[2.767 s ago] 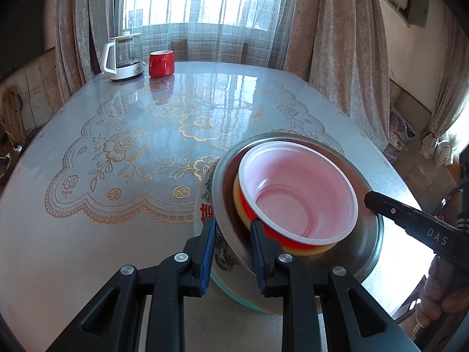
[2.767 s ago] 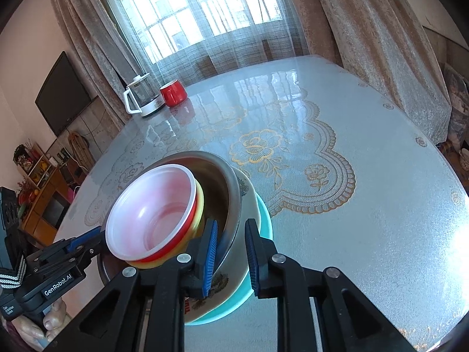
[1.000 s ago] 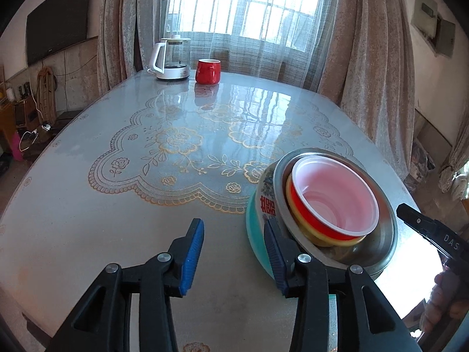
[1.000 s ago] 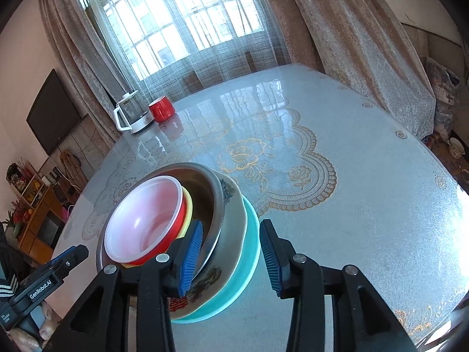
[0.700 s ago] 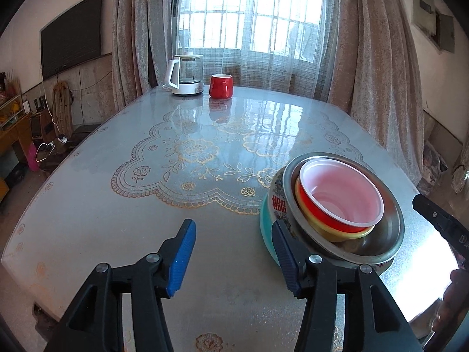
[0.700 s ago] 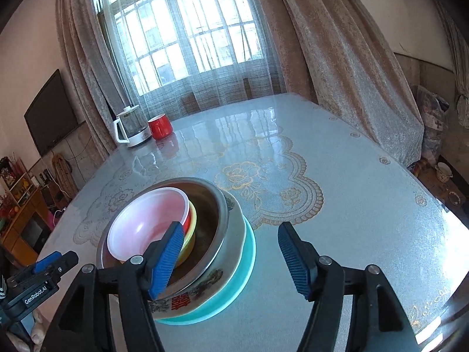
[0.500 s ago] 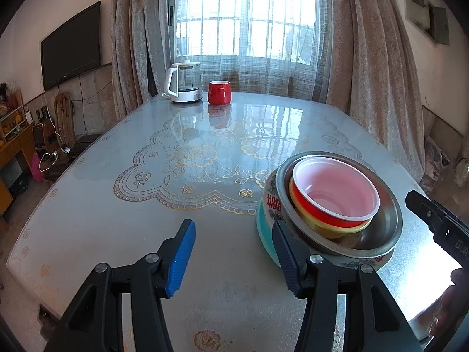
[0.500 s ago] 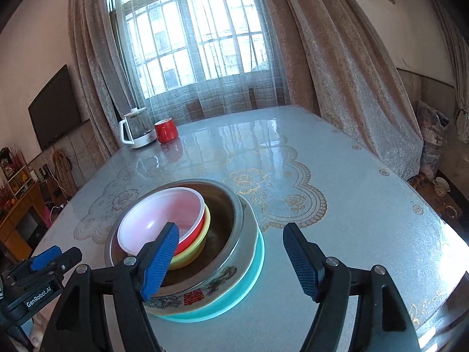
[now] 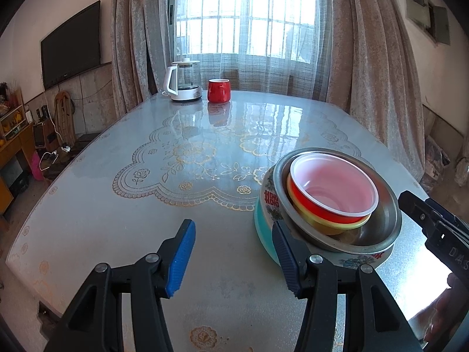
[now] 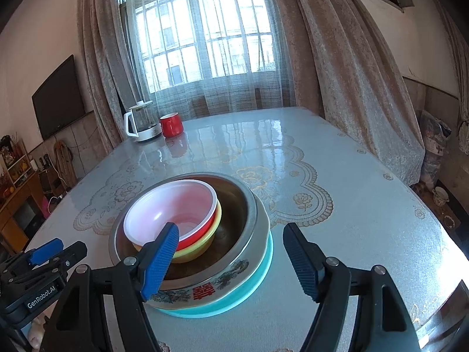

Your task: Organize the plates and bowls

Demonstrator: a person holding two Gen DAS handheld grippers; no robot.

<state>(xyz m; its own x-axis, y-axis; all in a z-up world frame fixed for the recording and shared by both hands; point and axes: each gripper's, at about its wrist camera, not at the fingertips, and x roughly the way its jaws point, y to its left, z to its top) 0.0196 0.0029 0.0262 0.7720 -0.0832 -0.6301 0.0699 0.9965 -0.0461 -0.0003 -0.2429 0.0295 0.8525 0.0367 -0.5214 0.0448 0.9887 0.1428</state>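
Observation:
One nested stack stands on the glass table (image 9: 132,202): a teal plate (image 10: 258,275) at the bottom, a patterned plate (image 10: 205,287), a steel bowl (image 9: 381,234), a yellow bowl (image 9: 337,223), and a red bowl with a white inside (image 9: 334,187) on top. The stack also shows in the right wrist view, red bowl (image 10: 176,205) uppermost. My left gripper (image 9: 234,252) is open and empty, just left of the stack and raised. My right gripper (image 10: 234,255) is open and empty, above the stack's near side.
A glass kettle (image 9: 183,80) and a red mug (image 9: 218,91) stand at the table's far end by the curtained window. The table edge runs close to the stack on the near side. A TV and shelves line the left wall.
Both grippers let go of the stack's rim, opened wide and drew back and up. The stack stays in place on the table.

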